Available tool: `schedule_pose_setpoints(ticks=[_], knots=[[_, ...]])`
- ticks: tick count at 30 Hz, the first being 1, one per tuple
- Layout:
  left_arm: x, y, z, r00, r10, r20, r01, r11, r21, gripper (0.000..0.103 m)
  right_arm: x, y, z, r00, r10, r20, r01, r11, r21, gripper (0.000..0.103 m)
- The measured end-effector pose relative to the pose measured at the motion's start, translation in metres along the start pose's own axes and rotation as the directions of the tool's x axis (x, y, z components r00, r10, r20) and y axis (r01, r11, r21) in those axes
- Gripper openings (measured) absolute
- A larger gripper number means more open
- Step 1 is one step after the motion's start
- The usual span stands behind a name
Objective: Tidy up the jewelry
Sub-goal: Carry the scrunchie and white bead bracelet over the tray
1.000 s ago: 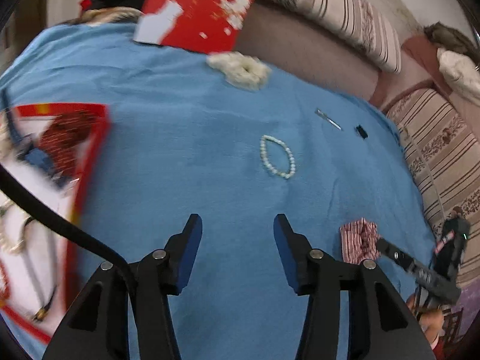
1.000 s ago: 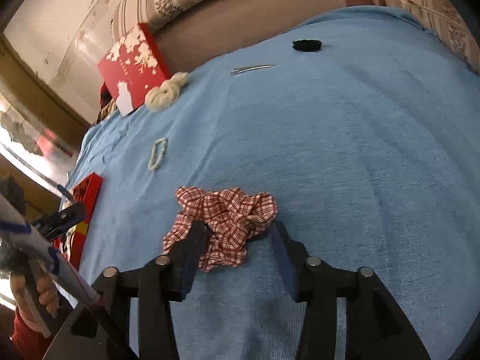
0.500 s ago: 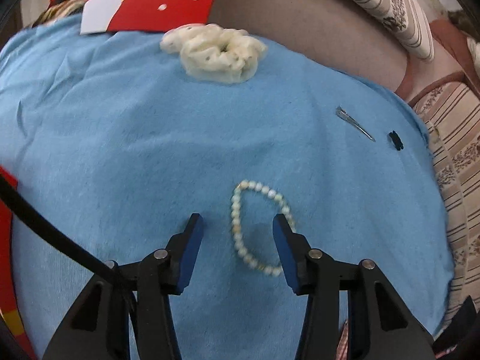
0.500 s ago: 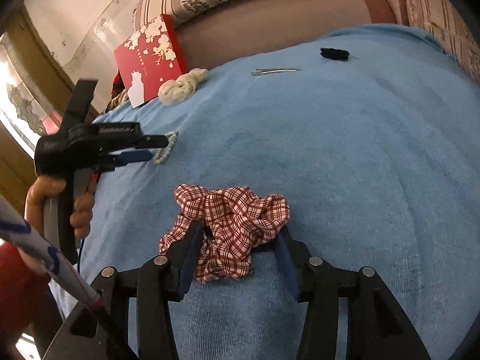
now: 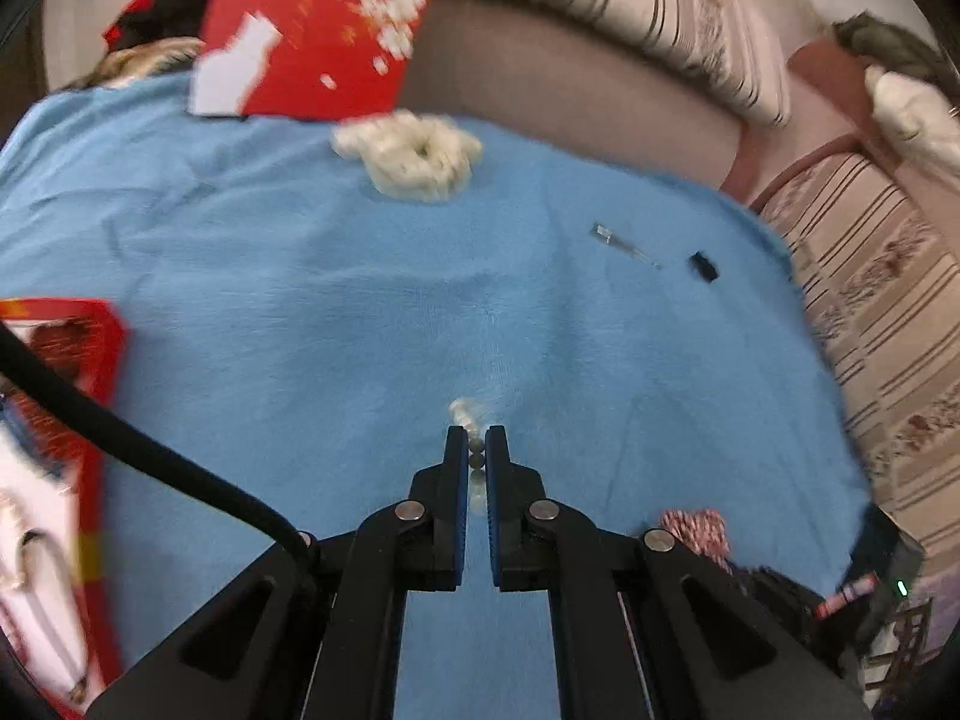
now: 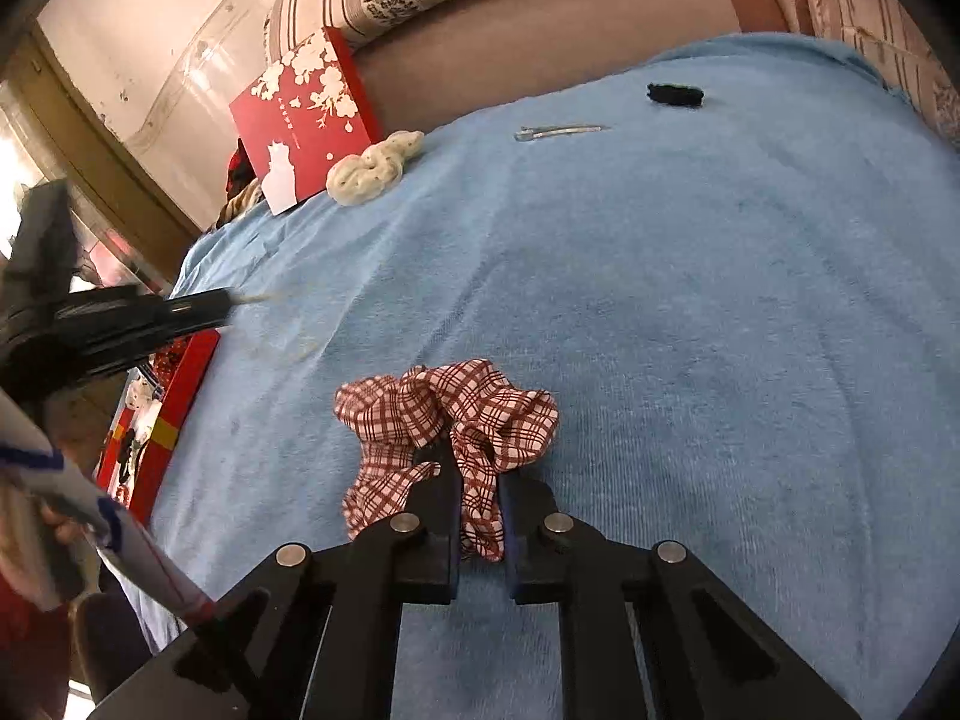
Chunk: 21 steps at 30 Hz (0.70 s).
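Left tool (image 5: 477, 441) clamped narrow on bracelet (image 5: 467, 414), beads pinched between the pads, rest bunched past the tips above blanket (image 5: 300, 312); could slip free if swung fast toward box (image 5: 90, 348). Right tool (image 6: 477, 462) closed on scrunchie (image 6: 444, 414), folds spilling forward; loose cloth could drag.

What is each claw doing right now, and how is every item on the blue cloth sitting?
Left claw: shut on pearl bracelet.
Right claw: shut on plaid scrunchie.
White scrunchie: lying loose.
Hair clip: lying flat.
Black hair tie: lying loose.
Red box: open.
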<state>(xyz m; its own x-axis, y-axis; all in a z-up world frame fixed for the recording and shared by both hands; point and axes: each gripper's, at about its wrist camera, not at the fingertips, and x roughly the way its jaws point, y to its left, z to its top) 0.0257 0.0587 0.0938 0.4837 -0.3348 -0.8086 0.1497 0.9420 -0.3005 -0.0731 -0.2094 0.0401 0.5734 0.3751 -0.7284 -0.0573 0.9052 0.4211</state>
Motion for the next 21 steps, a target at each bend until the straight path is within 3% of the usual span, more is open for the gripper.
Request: schedule_pose_setpoints(ticks=[5,10,21], knots=[[-0.055,0.029,-0.009,0.998,-0.01,0.06,0.013,0.999,-0.039,0.005,-0.018,0.022,-0.001,1.0,-0.001,0.012,0.001,1.0,-0.019,0.011],[-0.103,0.068,-0.023,0.994,0.005,0.11,0.004,0.997,-0.081,0.005,-0.03,0.063,0.0,1.0,0.008,0.01,-0.007,0.994,-0.107,0.011],[-0.128,0.188,-0.032,0.982,0.149,0.114,-0.119,0.964,-0.236,0.005,-0.005,0.176,0.011,0.996,0.078,-0.053,-0.09,0.951,-0.295,0.011]])
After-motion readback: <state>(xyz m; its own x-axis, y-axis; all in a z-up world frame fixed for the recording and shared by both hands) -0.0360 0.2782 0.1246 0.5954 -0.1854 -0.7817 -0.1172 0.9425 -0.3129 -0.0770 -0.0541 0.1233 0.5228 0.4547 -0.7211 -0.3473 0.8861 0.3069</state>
